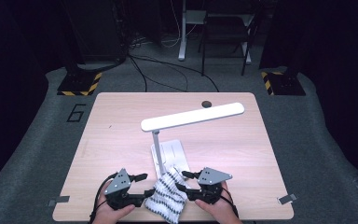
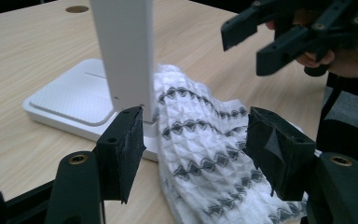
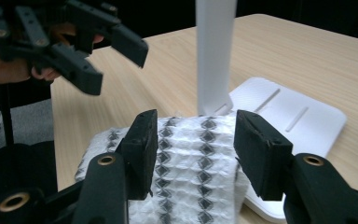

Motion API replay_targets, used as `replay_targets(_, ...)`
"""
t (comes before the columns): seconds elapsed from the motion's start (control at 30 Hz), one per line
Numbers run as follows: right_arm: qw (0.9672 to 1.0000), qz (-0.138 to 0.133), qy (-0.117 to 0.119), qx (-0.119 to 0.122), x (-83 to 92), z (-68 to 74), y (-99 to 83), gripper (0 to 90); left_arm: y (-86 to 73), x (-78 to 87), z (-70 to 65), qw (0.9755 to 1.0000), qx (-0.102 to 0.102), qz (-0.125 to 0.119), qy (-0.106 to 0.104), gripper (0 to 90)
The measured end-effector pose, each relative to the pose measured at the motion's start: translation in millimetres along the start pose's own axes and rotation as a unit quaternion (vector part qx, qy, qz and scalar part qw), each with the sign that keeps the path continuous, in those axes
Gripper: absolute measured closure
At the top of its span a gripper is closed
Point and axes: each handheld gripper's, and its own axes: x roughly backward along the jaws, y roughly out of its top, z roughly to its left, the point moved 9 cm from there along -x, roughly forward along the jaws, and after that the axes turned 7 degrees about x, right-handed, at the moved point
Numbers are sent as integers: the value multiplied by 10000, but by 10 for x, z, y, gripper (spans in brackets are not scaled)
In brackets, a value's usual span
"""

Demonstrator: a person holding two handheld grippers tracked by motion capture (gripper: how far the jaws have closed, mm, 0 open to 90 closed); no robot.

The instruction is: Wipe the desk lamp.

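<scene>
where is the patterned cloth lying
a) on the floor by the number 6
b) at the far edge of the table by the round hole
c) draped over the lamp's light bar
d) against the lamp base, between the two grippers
d: the cloth lies at the near edge of the table, partly on the lamp base, with the left gripper and right gripper on either side.

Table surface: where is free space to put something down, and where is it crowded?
The table is bare on its left half, between the left edge and the lamp, and on the right, between the lamp base and the right edge. It is crowded at the near edge, where the cloth lies between the left gripper and right gripper.
</scene>
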Motion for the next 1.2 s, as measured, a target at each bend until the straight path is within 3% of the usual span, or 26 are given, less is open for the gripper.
replay_targets(0.27,9997,-50,-181,-149,123,-107,-14,486,-24,-140,-112,9997,-137,150,-152,365)
replay_targets(0.5,9992,-81,-318,-219,245,-162,-45,485,-57,-307,-211,9983,-278,326,-406,374)
replay_targets(0.67,9986,-97,-445,-275,334,-210,-83,485,-68,-420,-222,9972,-402,427,-461,371)
replay_targets(0.83,9976,-114,-560,-389,427,-248,-121,485,-84,-502,-308,9949,-461,482,-753,364)
replay_targets(0.87,9974,-117,-598,-386,440,-259,-129,484,-106,-532,-323,9932,-556,605,-827,364)
replay_targets(1.0,9969,-95,-637,-446,469,-262,-158,484,-157,-590,-313,9913,-686,793,-792,359)
replay_targets(1.2,9965,-41,-713,-435,496,-279,-203,485,-221,-640,-263,9894,-684,975,-826,336)
